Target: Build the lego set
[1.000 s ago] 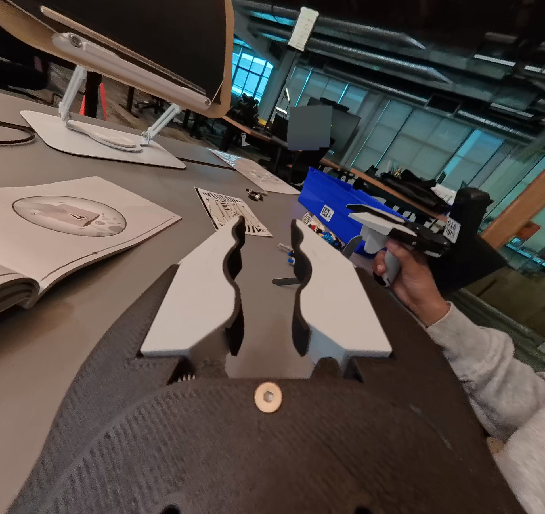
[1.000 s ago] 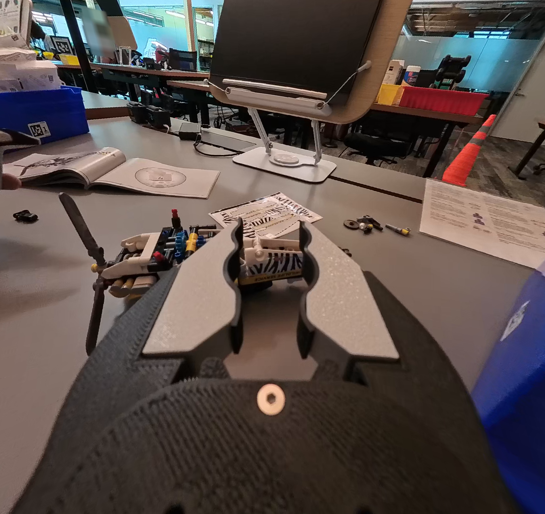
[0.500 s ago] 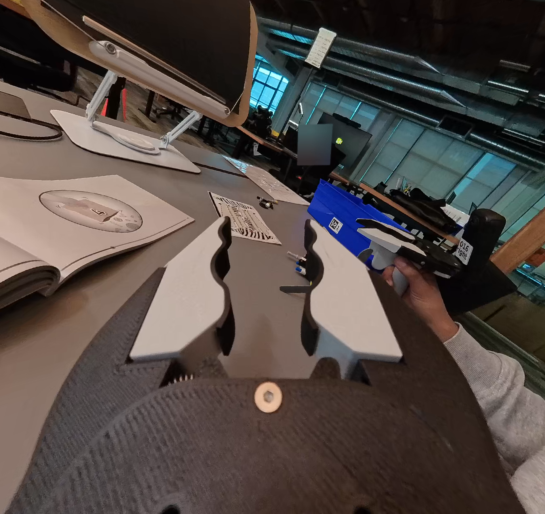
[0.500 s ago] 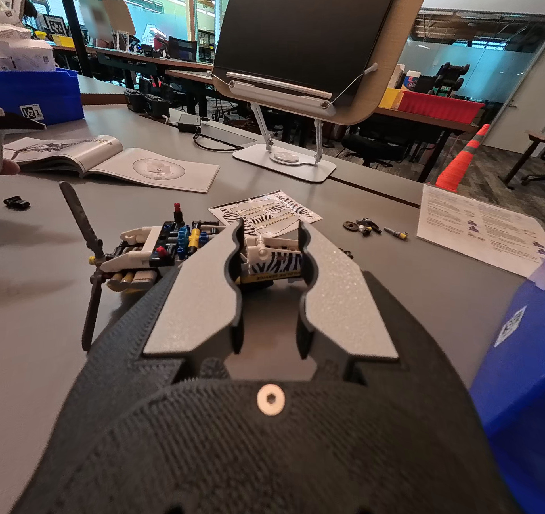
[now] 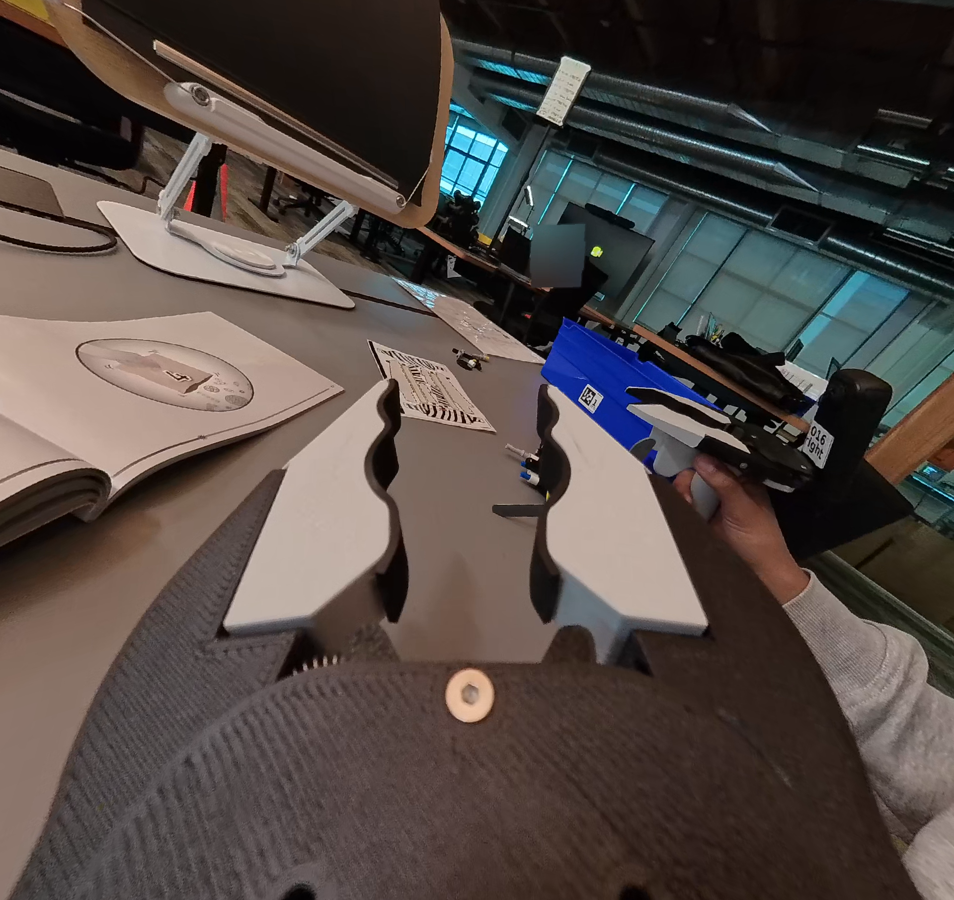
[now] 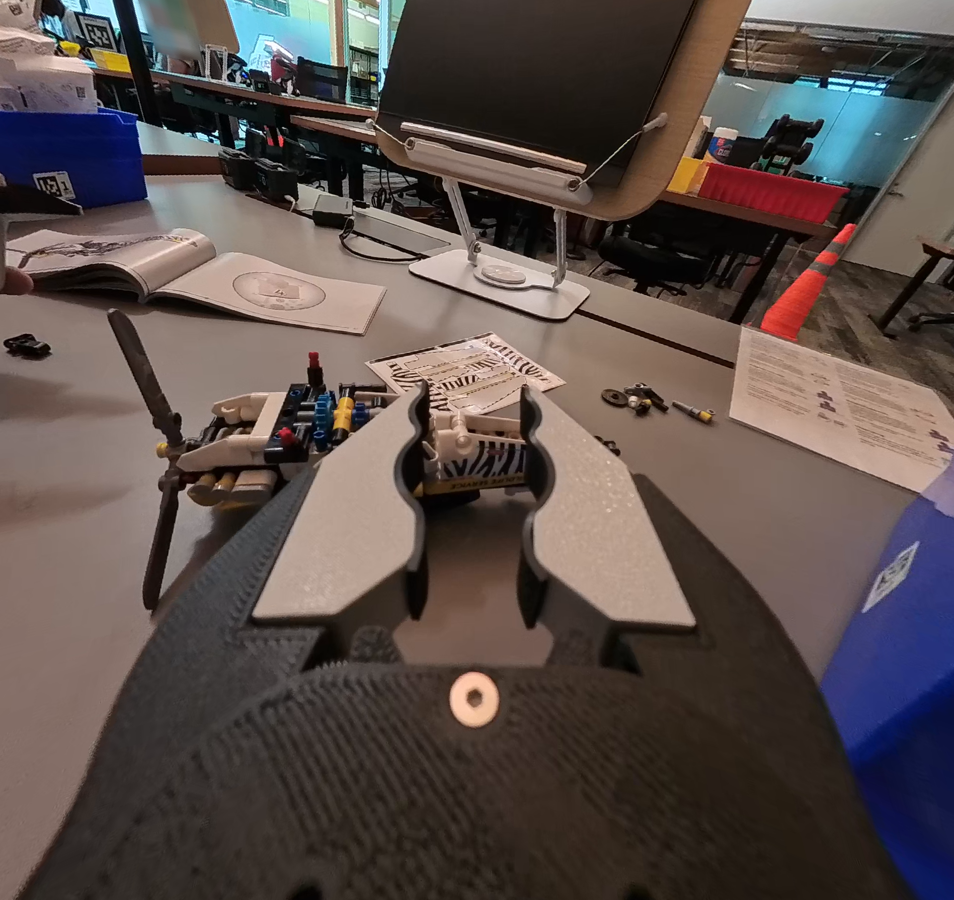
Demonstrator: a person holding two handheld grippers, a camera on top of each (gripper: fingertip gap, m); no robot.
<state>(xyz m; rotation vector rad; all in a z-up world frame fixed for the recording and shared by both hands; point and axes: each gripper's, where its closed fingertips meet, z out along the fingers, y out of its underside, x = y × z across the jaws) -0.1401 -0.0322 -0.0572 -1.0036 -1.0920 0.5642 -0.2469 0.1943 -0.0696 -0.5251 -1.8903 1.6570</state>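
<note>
A partly built lego plane (image 6: pixel 289 431) lies on the grey table (image 6: pixel 77 539), with white body, coloured pins and a dark propeller (image 6: pixel 155 441) at its left end. Its zebra-striped tail (image 6: pixel 480 459) sits between the fingers of my right gripper (image 6: pixel 474 400), which is shut on it. My left gripper (image 5: pixel 467 400) is open and empty, low over bare table to the plane's left. In the left wrist view the plane (image 5: pixel 529 467) peeks out behind my right finger, and the right gripper (image 5: pixel 630 400) shows in a hand (image 5: pixel 743 519).
An open instruction booklet (image 6: pixel 279 297) lies at the left, a zebra sticker sheet (image 6: pixel 464 364) behind the plane. Loose small parts (image 6: pixel 640 400), a printed sheet (image 6: pixel 846 410) and a blue bin (image 6: pixel 903 643) are on the right. A book stand (image 6: pixel 501 276) stands at the back. Spacing between my two grippers at the tips: around 25 cm.
My left gripper has opened wider and its view has tilted slightly. My right gripper and the plane between its fingers have stayed almost still.
</note>
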